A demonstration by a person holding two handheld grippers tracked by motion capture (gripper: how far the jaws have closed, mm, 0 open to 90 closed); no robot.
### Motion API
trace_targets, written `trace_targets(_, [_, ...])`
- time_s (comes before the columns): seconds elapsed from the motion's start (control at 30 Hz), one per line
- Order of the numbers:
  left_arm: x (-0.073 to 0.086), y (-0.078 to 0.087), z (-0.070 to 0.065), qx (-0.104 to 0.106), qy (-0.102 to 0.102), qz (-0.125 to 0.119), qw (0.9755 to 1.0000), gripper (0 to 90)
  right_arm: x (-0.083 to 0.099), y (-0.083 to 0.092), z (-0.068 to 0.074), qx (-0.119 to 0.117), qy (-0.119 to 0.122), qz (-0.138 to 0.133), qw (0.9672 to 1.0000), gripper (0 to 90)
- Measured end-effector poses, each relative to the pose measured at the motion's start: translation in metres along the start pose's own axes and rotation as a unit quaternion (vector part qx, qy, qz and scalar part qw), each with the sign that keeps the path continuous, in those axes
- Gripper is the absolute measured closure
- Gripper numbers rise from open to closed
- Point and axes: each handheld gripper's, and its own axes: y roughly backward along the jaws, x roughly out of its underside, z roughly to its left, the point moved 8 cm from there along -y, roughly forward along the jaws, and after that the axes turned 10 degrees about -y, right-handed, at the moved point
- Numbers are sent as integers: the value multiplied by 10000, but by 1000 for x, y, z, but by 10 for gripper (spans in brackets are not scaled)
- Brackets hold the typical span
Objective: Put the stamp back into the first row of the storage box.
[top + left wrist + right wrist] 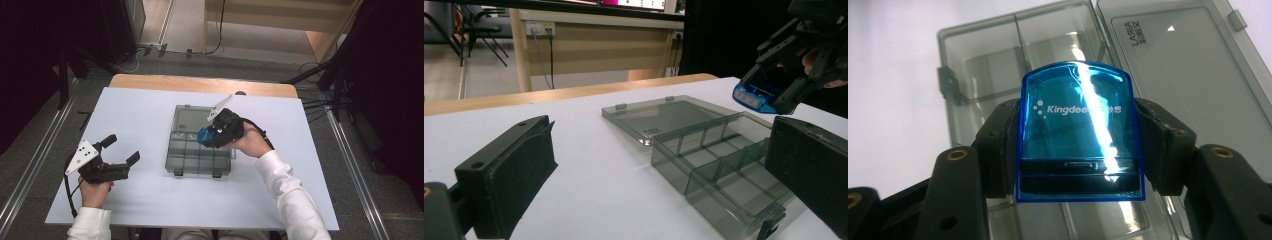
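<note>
A grey see-through compartment box [176,159] lies open in the middle of the white table, its lid [192,119] flat on the far side. My right gripper [206,136] hovers over the box's right part, shut on a small blue translucent case [205,135]. In the right gripper view the blue case [1079,131], printed "Kingdee", sits clamped between both pads above the box's compartments [993,65]. My left gripper [122,149] rests on the table left of the box, open with nothing between its fingers. The left gripper view shows the box [719,165] and the blue case [758,96] held above it.
The table's wooden far edge [200,84] runs behind the white sheet. Bare white surface lies left of the box and in front of it. The box's two latches [178,172] face the person. Dark stands and cables lie on the floor at both sides.
</note>
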Motion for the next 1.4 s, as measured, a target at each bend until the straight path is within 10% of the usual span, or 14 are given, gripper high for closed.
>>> trace_targets(0.5, [-1,1,1,3,61,-65,10000,0,3,-38,-9,44,283,212,9994,413])
trace_targets(0.6, [-1,1,1,11,58,-57,10000,0,0,-41,-12,217,171,126,9995,223])
trace_targets(1.4, [-1,0,-1,38,48,-64,10000,0,6,3,-7,761,-479,-166,9958,0])
